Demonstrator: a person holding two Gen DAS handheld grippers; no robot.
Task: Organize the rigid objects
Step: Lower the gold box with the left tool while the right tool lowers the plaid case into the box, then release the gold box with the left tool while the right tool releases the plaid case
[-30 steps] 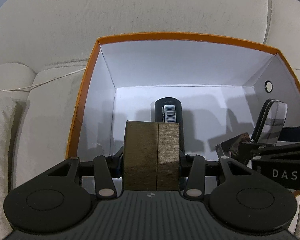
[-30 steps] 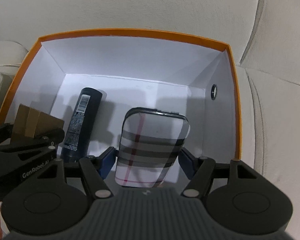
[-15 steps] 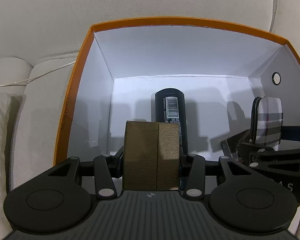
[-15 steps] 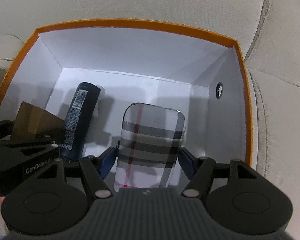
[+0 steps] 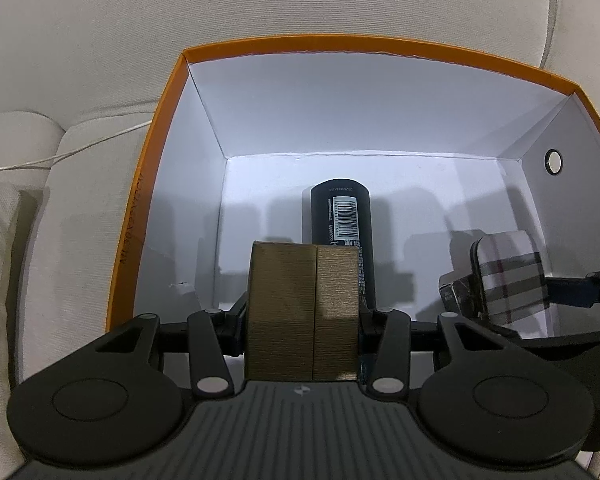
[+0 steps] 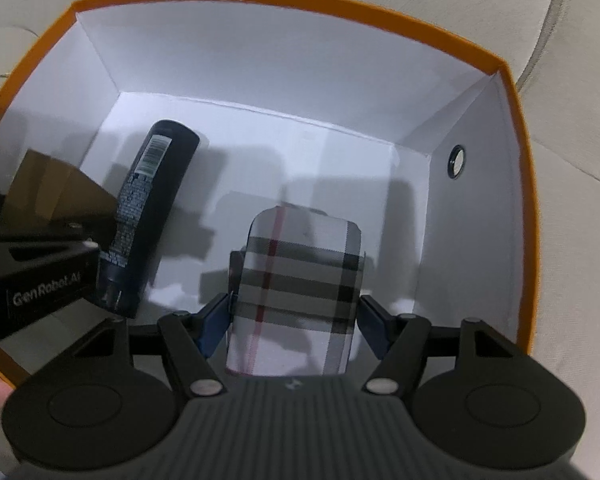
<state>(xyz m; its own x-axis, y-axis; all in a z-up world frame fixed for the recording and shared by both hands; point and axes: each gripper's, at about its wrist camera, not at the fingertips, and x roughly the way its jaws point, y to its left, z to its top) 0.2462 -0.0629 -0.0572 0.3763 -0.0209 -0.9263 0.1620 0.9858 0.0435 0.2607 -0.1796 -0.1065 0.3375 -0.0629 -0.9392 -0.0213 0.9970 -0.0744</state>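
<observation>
Left claw (image 5: 302, 312) clamps the brown box (image 5: 303, 312); right claw (image 6: 294, 312) grips the plaid case (image 6: 296, 292), both inside the orange box (image 6: 516, 128), black tube (image 6: 148, 216) lying between.

A cream fabric sofa (image 5: 260, 8) fills the surroundings, its woven upholstery running across the far side of both views. On the left, a rounded cushion (image 5: 16, 132) bulges near a thin pale cord (image 5: 80, 150) that trails over the seat. On the right, a seam (image 6: 548, 36) curves between two back cushions. Soft, even light falls from above.
</observation>
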